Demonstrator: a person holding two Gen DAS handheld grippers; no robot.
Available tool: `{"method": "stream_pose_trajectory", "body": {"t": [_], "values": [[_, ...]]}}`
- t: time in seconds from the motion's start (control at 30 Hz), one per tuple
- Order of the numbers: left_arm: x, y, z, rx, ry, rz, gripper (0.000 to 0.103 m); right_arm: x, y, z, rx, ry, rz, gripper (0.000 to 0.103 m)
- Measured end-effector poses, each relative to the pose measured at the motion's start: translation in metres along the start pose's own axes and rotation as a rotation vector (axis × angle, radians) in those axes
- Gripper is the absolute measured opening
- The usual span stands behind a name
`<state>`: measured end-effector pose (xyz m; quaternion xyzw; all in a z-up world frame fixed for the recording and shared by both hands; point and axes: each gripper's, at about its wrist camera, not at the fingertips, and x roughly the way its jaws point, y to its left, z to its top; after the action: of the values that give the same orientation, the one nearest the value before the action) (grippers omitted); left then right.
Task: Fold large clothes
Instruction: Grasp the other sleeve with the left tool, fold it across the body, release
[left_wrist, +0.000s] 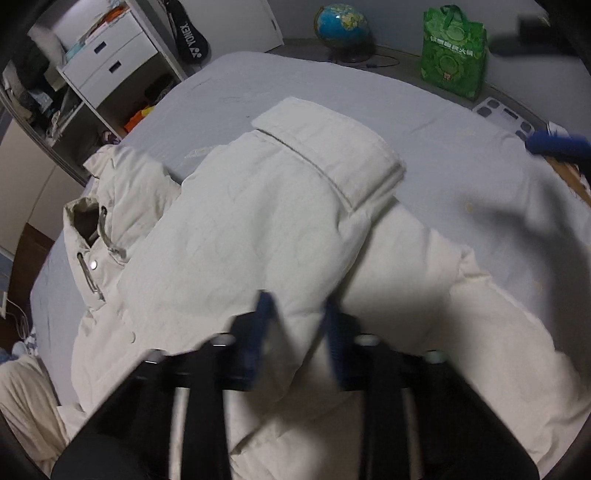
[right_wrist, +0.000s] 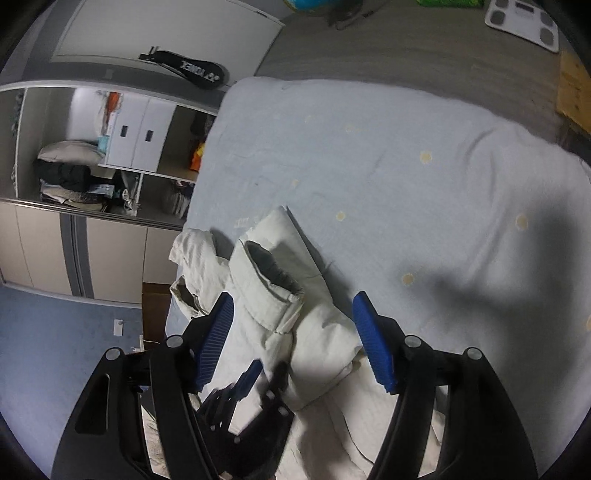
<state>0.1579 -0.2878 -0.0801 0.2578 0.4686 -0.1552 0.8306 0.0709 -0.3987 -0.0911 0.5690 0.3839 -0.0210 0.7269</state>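
Note:
A large white padded jacket (left_wrist: 258, 229) lies on the pale blue bed (left_wrist: 332, 96), its sleeve (left_wrist: 325, 155) folded across the body and its collar (left_wrist: 88, 221) at the left. My left gripper (left_wrist: 299, 325) is blurred, its blue fingers (left_wrist: 264, 332) closed on a fold of the sleeve near its shoulder end. In the right wrist view the jacket (right_wrist: 295, 332) lies below my right gripper (right_wrist: 295, 339), which hovers open over the cuff (right_wrist: 269, 273) with nothing in it. The left gripper (right_wrist: 255, 380) shows there too, low on the jacket.
A white drawer unit (left_wrist: 110, 62) and an open wardrobe stand left of the bed. A globe (left_wrist: 341, 26), a green bag (left_wrist: 454, 51) and a bathroom scale (left_wrist: 502, 114) sit on the floor beyond it. Bare sheet (right_wrist: 406, 166) lies beyond the jacket.

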Motion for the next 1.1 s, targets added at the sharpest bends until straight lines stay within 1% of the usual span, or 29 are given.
{"method": "stream_pose_trajectory", "body": {"t": [0.03, 0.07, 0.13, 0.2, 0.3, 0.33, 0.43, 0.57, 0.67, 0.73, 0.83, 0.93, 1.03, 1.1], "values": [[-0.003, 0.007, 0.001, -0.028, -0.014, -0.014, 0.011, 0.001, 0.001, 0.0, 0.001, 0.007, 0.003, 0.063], [-0.006, 0.012, 0.003, -0.048, -0.028, -0.022, 0.008, 0.002, 0.002, 0.0, -0.001, 0.012, 0.009, 0.063], [-0.015, 0.023, 0.0, -0.085, -0.06, -0.025, 0.005, 0.005, 0.004, 0.0, -0.012, 0.013, 0.012, 0.063], [-0.028, 0.041, -0.006, -0.138, -0.105, -0.018, 0.005, 0.007, 0.007, -0.001, -0.021, 0.017, 0.01, 0.063], [-0.051, 0.075, -0.019, -0.259, -0.167, -0.017, 0.004, 0.011, 0.009, -0.003, -0.024, 0.032, 0.01, 0.063], [-0.06, 0.09, -0.026, -0.305, -0.191, -0.013, 0.004, 0.012, 0.01, -0.005, -0.025, 0.034, 0.008, 0.064], [-0.078, 0.116, -0.047, -0.391, -0.229, 0.002, 0.004, 0.019, 0.015, -0.008, -0.031, 0.046, 0.007, 0.064], [-0.094, 0.148, -0.091, -0.495, -0.256, 0.038, 0.004, 0.03, 0.023, -0.015, -0.039, 0.065, 0.01, 0.064], [-0.097, 0.168, -0.125, -0.573, -0.244, 0.064, 0.004, 0.04, 0.032, -0.024, -0.051, 0.081, 0.003, 0.064], [-0.092, 0.18, -0.147, -0.626, -0.218, 0.062, 0.003, 0.051, 0.037, -0.031, -0.06, 0.108, 0.004, 0.064], [-0.081, 0.188, -0.167, -0.665, -0.174, 0.048, 0.003, 0.063, 0.045, -0.039, -0.073, 0.126, -0.005, 0.064], [-0.063, 0.187, -0.178, -0.649, -0.095, 0.038, 0.003, 0.072, 0.052, -0.047, -0.094, 0.142, -0.014, 0.064], [-0.041, 0.181, -0.186, -0.601, -0.01, 0.008, 0.004, 0.082, 0.057, -0.053, -0.134, 0.172, -0.035, 0.065], [-0.031, 0.176, -0.189, -0.553, 0.029, -0.006, 0.006, 0.089, 0.063, -0.059, -0.181, 0.198, -0.062, 0.065]]}}
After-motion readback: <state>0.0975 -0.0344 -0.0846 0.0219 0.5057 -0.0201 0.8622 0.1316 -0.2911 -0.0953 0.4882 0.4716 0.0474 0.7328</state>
